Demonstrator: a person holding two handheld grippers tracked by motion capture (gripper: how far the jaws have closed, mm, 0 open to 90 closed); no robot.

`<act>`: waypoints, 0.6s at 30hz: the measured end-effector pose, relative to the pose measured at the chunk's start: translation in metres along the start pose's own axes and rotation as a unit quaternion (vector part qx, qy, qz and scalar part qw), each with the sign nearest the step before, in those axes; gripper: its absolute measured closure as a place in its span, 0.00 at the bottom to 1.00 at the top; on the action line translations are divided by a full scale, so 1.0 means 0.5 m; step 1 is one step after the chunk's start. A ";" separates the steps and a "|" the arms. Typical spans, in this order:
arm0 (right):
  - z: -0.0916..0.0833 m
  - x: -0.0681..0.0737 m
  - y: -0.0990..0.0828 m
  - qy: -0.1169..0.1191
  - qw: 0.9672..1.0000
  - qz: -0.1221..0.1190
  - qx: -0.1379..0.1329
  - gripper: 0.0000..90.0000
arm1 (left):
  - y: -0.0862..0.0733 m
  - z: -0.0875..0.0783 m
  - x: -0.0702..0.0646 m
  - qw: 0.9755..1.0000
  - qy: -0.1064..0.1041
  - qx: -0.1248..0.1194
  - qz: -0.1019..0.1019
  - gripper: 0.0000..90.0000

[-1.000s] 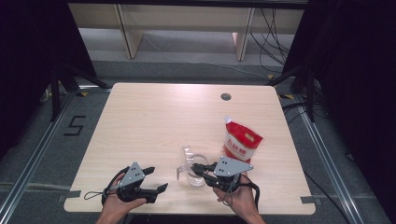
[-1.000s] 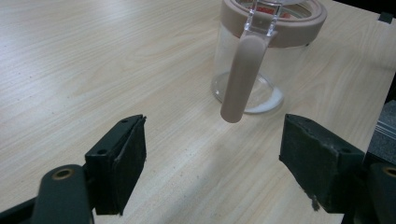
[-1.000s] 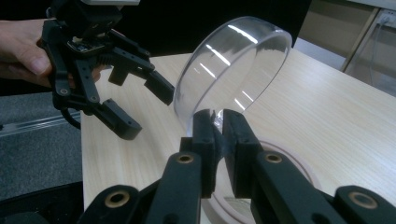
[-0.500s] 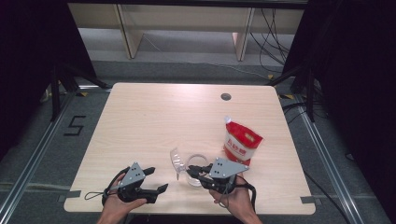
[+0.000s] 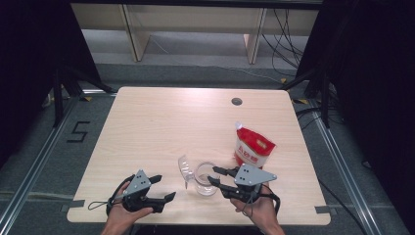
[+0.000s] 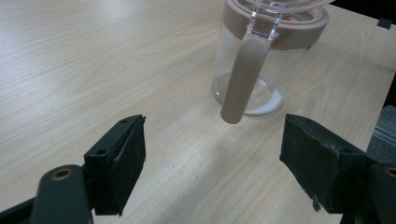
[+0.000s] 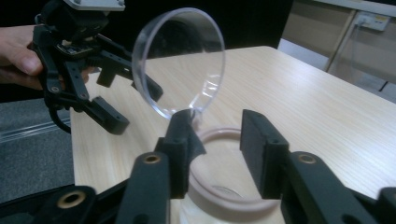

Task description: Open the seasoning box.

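- Glass jar [image 5: 205, 179]: stands upright on the near part of the wooden table [image 5: 161, 127], between the two grippers. A pinkish rim ring [image 7: 219, 168] circles its mouth; a thin layer of white powder [image 6: 273, 100] lies on its bottom.
- Clear lid [image 7: 180, 63]: a round transparent disc swung open and standing up from the rim, tilted toward the left gripper; in the high view it rises at the jar's left side [image 5: 184, 166].
- Latch strap [image 6: 243, 79]: a pinkish bar hanging down the jar's outer wall from a clear hinge at the rim, on the side facing the left gripper.
- Right gripper [image 5: 216, 177]: held in the person's right hand [image 5: 257, 208], jaws over the jar's mouth. The jaws have just been opening; they stand parted above the rim, one beside the base of the open lid, and the pads press on nothing.
- Left gripper [image 5: 164, 188]: held in the person's left hand [image 5: 120, 218], near the table's front edge just left of the jar, pointing toward it. Its jaws are spread wide with only bare tabletop between them.
- Red-and-white pouch [image 5: 253, 149]: stands upright just behind and right of the jar, near it, top corner open.
- Round grommet hole [image 5: 237, 102]: in the table's far part, well apart from everything else.
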State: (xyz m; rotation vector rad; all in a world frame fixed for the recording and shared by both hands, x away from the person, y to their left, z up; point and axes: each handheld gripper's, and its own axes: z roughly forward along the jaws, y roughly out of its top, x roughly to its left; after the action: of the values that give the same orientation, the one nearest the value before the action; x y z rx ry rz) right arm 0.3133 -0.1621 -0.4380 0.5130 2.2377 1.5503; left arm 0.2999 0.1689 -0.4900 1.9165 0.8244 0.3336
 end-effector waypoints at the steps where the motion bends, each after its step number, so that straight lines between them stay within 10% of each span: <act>1: -0.005 -0.002 -0.002 0.001 1.000 0.006 0.002 0.66 | 0.000 0.001 0.000 1.000 -0.003 -0.004 -0.003 0.24; 18: -0.101 -0.032 -0.064 -0.059 0.997 0.045 0.009 0.56 | 0.005 -0.002 0.002 1.000 -0.002 -0.004 0.009 0.23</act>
State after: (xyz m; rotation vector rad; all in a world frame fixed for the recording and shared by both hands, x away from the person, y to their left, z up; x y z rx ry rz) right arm 0.2995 -0.2212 -0.4499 0.7009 2.1688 1.5017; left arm 0.3008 0.1696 -0.4876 1.9177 0.8015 0.3431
